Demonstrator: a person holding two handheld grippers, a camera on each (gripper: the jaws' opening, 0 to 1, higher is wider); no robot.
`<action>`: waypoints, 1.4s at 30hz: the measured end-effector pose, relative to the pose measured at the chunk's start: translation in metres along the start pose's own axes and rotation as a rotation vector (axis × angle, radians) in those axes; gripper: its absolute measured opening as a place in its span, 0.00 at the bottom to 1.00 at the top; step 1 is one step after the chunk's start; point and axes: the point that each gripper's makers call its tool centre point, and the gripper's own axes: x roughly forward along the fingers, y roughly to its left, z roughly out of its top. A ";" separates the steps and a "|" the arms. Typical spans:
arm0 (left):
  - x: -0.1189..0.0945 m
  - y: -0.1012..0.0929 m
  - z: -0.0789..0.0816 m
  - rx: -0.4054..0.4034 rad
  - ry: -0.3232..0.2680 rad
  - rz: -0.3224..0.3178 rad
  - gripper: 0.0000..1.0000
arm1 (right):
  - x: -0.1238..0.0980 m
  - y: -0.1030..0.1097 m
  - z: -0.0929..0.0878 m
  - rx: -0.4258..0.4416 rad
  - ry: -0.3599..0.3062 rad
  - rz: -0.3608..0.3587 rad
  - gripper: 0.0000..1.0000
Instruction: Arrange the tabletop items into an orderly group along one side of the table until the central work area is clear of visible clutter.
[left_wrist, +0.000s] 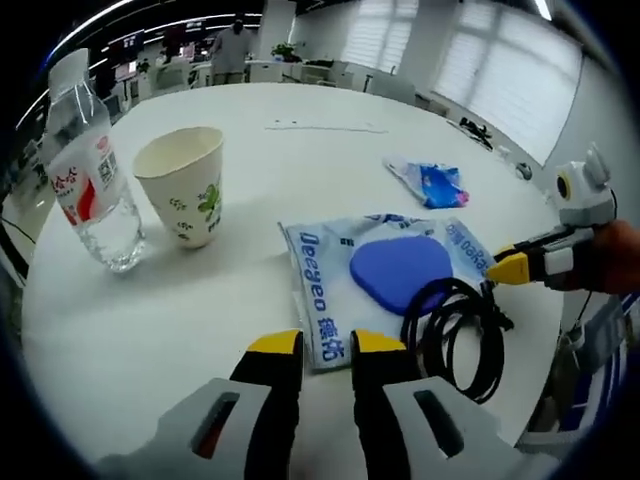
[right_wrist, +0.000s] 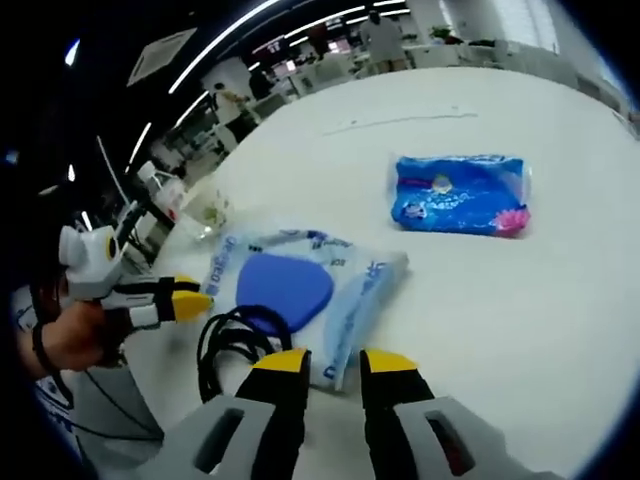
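Left gripper (left_wrist: 326, 345) hovers with jaws slightly parted and nothing between them, just short of the clear Deegeo packet (left_wrist: 385, 275), a blue pad inside, black cable coil (left_wrist: 455, 335) to its right. Right gripper (right_wrist: 333, 363) is likewise unclenched and empty at the packet's (right_wrist: 300, 290) opposite edge. Farther ahead-left stand a paper cup (left_wrist: 185, 185), apparently empty, and a water bottle (left_wrist: 90, 175); a blue wipes pack (right_wrist: 460, 195) lies beyond. Gathering seems underway; next, grasp the packet and move it aside.
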 end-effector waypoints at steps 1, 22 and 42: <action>-0.002 -0.003 0.000 -0.006 0.009 0.001 0.12 | -0.001 0.001 0.000 0.011 0.002 -0.003 0.15; -0.040 -0.003 -0.017 -0.043 -0.006 -0.011 0.00 | -0.009 0.021 0.001 -0.083 -0.046 0.002 0.00; -0.084 -0.012 0.021 0.003 -0.156 0.027 0.00 | -0.025 0.046 0.025 -0.162 -0.184 0.015 0.00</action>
